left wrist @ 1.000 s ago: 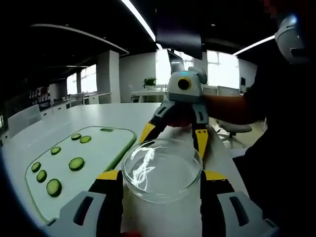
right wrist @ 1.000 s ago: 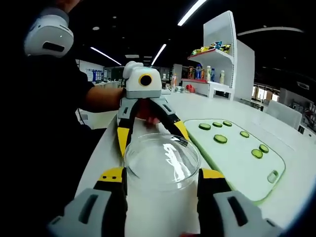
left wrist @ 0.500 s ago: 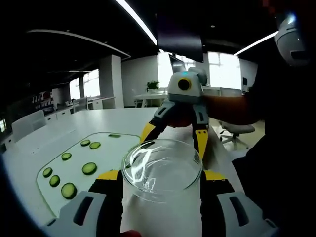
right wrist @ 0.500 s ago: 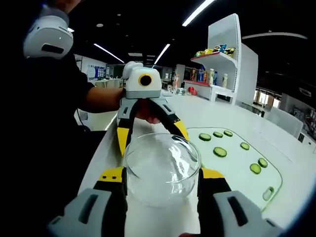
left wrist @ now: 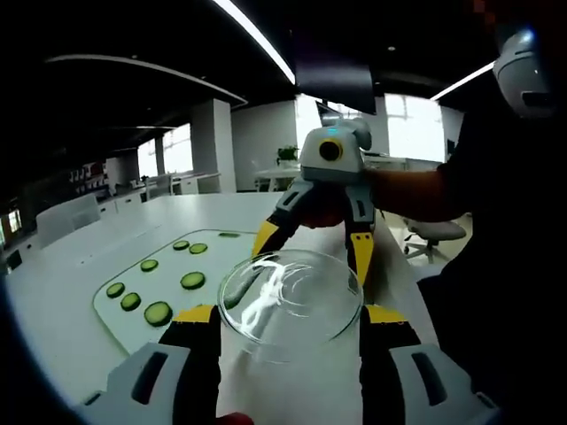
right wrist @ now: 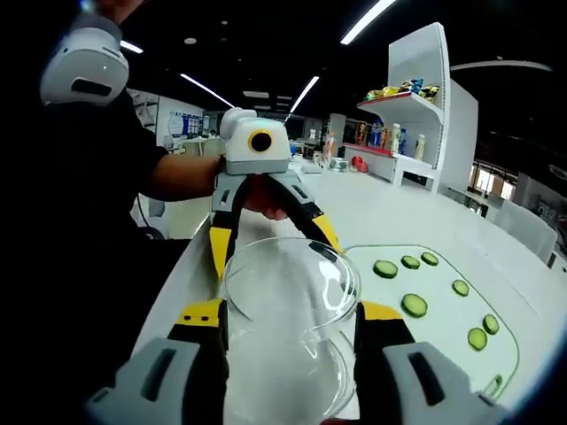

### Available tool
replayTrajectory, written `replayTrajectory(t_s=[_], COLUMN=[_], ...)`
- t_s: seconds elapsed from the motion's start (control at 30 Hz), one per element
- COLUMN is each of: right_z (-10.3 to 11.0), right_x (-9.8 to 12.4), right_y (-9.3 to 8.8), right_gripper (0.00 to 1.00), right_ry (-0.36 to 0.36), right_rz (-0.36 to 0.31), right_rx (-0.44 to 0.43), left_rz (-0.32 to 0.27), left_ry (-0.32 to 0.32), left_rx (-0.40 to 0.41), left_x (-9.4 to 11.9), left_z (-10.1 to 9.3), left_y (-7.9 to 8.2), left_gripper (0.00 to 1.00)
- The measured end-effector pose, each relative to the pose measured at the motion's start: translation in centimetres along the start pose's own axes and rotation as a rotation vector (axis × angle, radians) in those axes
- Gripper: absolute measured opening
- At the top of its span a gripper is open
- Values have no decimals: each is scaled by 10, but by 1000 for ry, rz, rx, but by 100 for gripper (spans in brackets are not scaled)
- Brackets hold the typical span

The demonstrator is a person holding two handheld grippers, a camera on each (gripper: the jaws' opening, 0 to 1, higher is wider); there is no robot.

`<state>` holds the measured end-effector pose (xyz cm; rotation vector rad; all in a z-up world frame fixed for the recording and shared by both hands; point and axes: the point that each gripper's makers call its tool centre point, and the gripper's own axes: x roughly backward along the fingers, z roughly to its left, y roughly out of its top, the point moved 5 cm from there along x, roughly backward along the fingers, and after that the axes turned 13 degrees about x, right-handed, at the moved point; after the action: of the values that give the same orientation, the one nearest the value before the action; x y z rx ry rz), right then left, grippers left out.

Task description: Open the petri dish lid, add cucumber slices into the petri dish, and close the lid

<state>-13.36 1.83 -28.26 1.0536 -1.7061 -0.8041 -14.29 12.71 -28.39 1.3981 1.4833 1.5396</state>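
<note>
A clear glass petri dish lid (left wrist: 288, 297) (right wrist: 288, 279) hangs above the table. My left gripper (left wrist: 288, 314) (right wrist: 270, 243) is shut on it from one side. From the opposite side my right gripper (right wrist: 288, 314) (left wrist: 312, 252) is shut on it too. In the right gripper view the dish base (right wrist: 292, 390) lies just below the lid, apart from it. Several cucumber slices (left wrist: 158, 312) (right wrist: 414, 305) lie on a white cutting board with a green rim (left wrist: 221, 257) (right wrist: 443, 328) beside the dish.
All of this is on a long white table (left wrist: 53, 319) (right wrist: 390, 212). The person in dark clothes (left wrist: 496, 221) (right wrist: 89, 177) stands close by the dish. A white shelf with bottles (right wrist: 425, 97) is at the table's far end. An office chair (left wrist: 438, 232) stands behind.
Both grippers have risen together with the lid. The base, joined with the lid before, now shows separately below it in the right gripper view.
</note>
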Motion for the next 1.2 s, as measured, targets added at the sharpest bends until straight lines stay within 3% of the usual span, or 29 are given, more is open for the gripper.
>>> replayTrajectory(t_s=[0.47,1.2], right_z=[3,10], right_x=[-39,-58], right_y=[10,-1], right_gripper=[57,56], right_ry=[57,106], right_rz=[4,89], right_rx=[12,10], left_rz=[9,62], left_ry=[58,75], left_rx=[11,37], left_x=[38,41], left_z=[13,15], left_y=[-14,-35], left_gripper=[63,63])
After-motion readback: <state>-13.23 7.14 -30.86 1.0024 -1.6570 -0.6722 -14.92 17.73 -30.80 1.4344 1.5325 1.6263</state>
